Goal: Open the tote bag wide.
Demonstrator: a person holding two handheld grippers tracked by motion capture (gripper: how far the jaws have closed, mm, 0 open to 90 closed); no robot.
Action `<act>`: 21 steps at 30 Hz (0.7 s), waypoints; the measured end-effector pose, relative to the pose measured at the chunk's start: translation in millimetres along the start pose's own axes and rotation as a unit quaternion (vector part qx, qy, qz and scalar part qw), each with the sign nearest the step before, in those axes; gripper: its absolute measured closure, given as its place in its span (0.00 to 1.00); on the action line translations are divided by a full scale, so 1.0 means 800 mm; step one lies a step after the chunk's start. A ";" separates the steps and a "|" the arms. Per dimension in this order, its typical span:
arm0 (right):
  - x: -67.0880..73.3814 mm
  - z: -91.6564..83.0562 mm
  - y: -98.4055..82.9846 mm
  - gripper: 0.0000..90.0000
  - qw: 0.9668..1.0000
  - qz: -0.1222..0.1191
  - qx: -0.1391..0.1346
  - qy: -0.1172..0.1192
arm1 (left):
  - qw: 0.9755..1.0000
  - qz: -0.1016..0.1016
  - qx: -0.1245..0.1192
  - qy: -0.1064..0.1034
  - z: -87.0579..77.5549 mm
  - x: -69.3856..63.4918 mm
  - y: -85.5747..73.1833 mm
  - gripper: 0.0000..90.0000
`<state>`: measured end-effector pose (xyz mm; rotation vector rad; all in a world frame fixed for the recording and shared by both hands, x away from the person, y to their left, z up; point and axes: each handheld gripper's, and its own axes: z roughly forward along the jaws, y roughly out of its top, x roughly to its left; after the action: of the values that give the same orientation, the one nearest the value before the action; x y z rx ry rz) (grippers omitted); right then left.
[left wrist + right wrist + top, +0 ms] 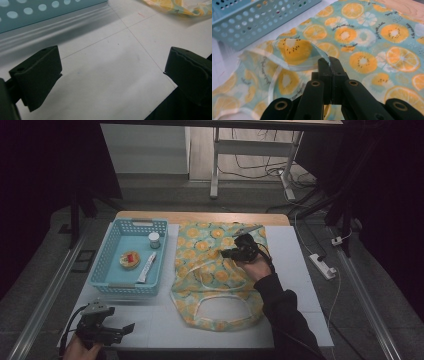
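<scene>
High view, catalogued left to right. Item one: left gripper [107,332], held low at the near left corner of the surface [150,320], jaws standing wide apart with nothing between them; the left gripper view shows bare white top under them and open room on every side. Item two: blue perforated basket [107,247], set along the left edge just beyond that gripper, its near wall close to it but apart. Inside: a small white jar [154,240] toward the far end, a round biscuit-like piece with a red centre [130,259] at the middle, and a white tube [147,268] lying along the right wall. Item three: fruit-print cloth bag [210,275], spread flat over the middle of the surface, its left edge just beside the basket, its far edge at the wooden strip [200,217], its white-trimmed handle loop toward the near edge. A clear band of white lies between the handle end and the near edge. Item four: right gripper [235,252], over the upper middle of the bag, jaws together and clamped on a fold of the bag's trimmed edge; the right gripper view [329,62] shows that edge lifted off the flat fabric. Item five: bare white margin right of the bag, running to the right edge.
</scene>
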<state>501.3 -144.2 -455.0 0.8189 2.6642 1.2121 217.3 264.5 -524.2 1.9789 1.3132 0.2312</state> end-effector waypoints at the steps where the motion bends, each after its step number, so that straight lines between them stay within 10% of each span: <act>1: -0.006 0.004 0.002 0.99 1.000 0.006 -0.002 0.002 | 1.000 0.000 0.000 0.000 0.000 0.000 0.000 0.01; 21: -0.054 0.055 0.008 0.99 0.999 0.017 0.013 -0.044 | 1.000 -0.004 0.000 -0.003 0.000 0.002 0.000 0.02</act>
<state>553.9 -133.8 -485.6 0.9017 2.6118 1.1235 218.0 265.7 -524.5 1.9726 1.3162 0.2219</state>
